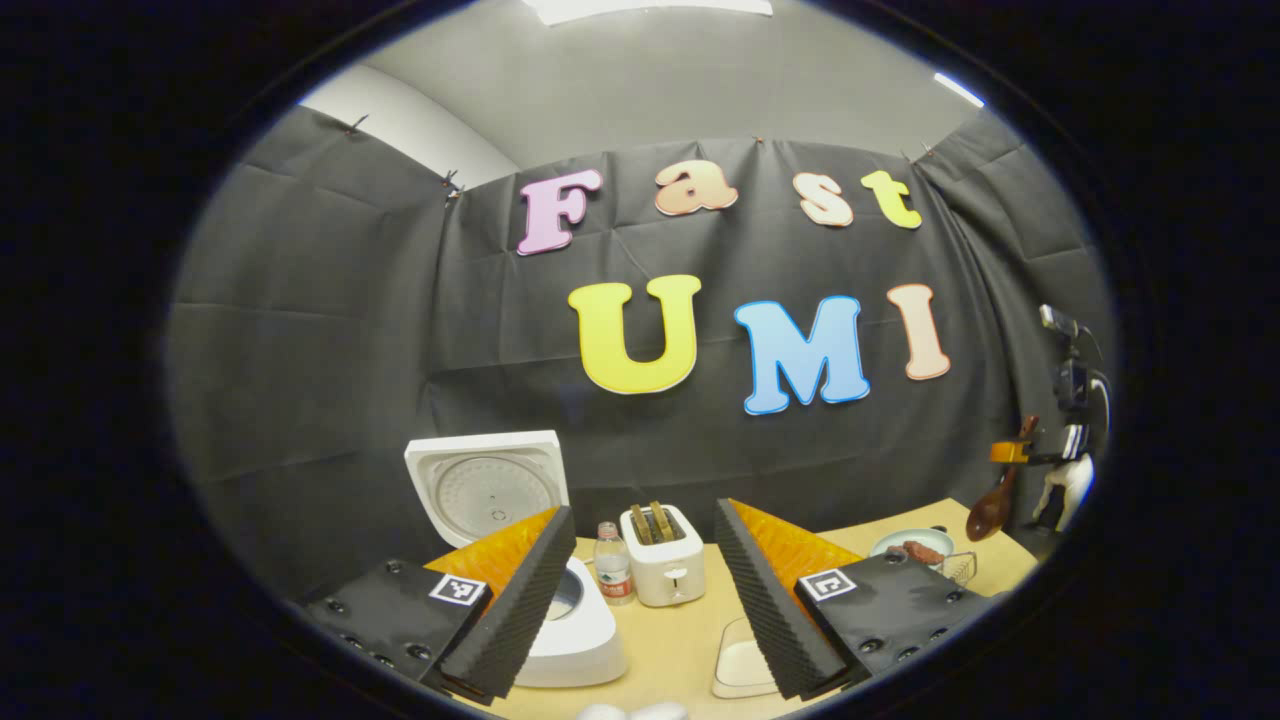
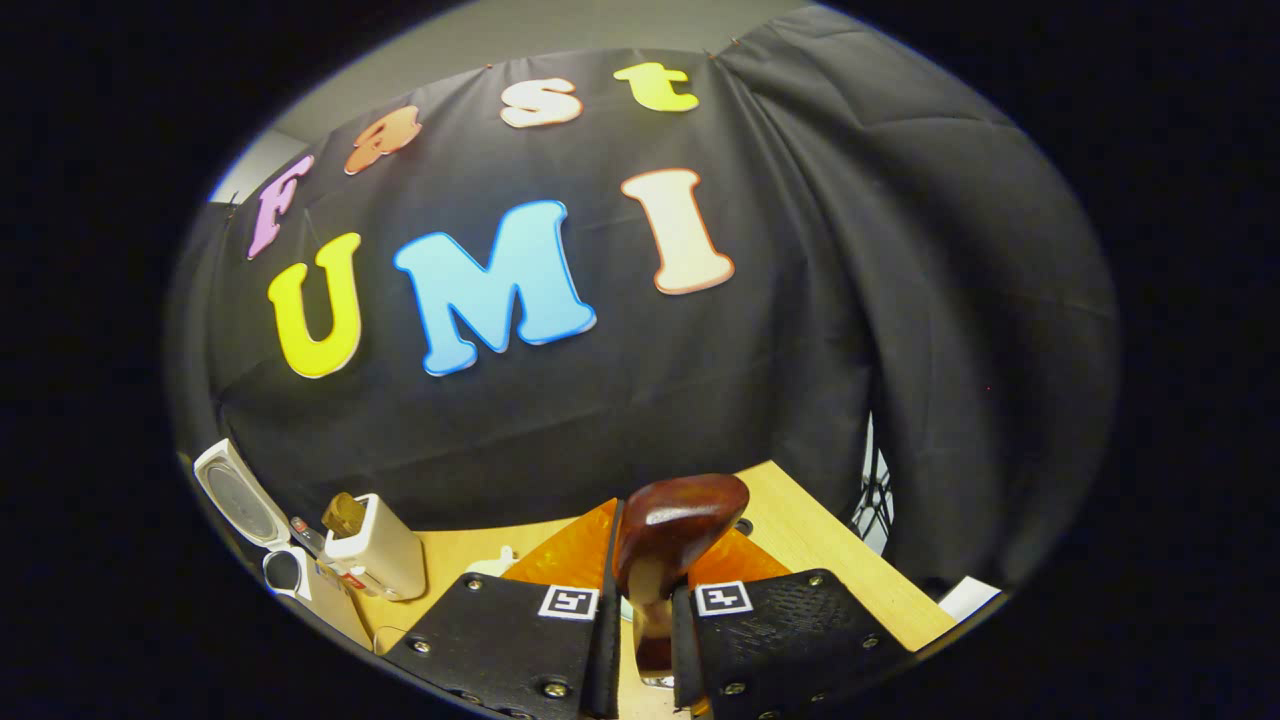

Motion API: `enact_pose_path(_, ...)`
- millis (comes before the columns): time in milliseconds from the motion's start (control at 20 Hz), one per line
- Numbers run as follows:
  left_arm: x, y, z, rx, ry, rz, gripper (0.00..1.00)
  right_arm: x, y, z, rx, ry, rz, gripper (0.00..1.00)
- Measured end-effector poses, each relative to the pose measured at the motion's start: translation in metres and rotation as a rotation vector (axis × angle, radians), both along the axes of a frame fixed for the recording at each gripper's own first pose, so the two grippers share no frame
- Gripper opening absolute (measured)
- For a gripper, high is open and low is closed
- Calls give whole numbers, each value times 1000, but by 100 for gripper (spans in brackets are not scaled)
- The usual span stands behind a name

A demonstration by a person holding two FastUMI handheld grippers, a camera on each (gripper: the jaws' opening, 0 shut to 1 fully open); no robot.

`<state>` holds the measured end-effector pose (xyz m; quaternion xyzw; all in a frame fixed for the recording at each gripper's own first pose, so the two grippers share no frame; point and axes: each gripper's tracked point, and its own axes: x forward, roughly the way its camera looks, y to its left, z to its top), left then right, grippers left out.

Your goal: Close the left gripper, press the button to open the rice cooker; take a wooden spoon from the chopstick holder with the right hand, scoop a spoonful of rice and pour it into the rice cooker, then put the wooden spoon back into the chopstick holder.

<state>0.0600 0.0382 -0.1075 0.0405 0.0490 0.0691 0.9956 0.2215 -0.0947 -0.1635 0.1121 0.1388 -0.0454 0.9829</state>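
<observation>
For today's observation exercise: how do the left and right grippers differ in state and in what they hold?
The left gripper has its fingers spread wide and holds nothing; the right gripper has its fingers closed on the handle of the wooden spoon. Between the left one's fingers the toaster stands on the table beyond; between the right one's rises the spoon's bowl. Both carry square markers.

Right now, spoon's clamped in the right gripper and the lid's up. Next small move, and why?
Probably carry the wooden spoon toward the rice to scoop. The right gripper is shut on its handle, and the bowl looks empty. The rice cooker lid already stands open, so only loading the spoon remains before pouring.
</observation>
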Motion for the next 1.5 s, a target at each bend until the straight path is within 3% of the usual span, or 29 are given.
enact_pose_path(250,-13,21,-1,-10,-10,-13,99,-23,115,50,-47,-96,158,21)
enact_pose_path(400,-21,29,-3,-10,-8,-15,99,-43,191,26,-89,-67,281,21)
enact_pose_path(600,-30,40,2,4,-18,-23,98,-64,251,-24,-147,5,385,21)
enact_pose_path(750,-33,47,2,19,-17,-20,98,-72,266,-53,-224,35,415,21)
enact_pose_path(1200,-30,50,-5,14,-11,-24,99,-60,256,-110,-520,57,420,21)
enact_pose_path(1500,-24,54,-18,11,10,-18,98,-61,259,-155,-574,99,447,21)
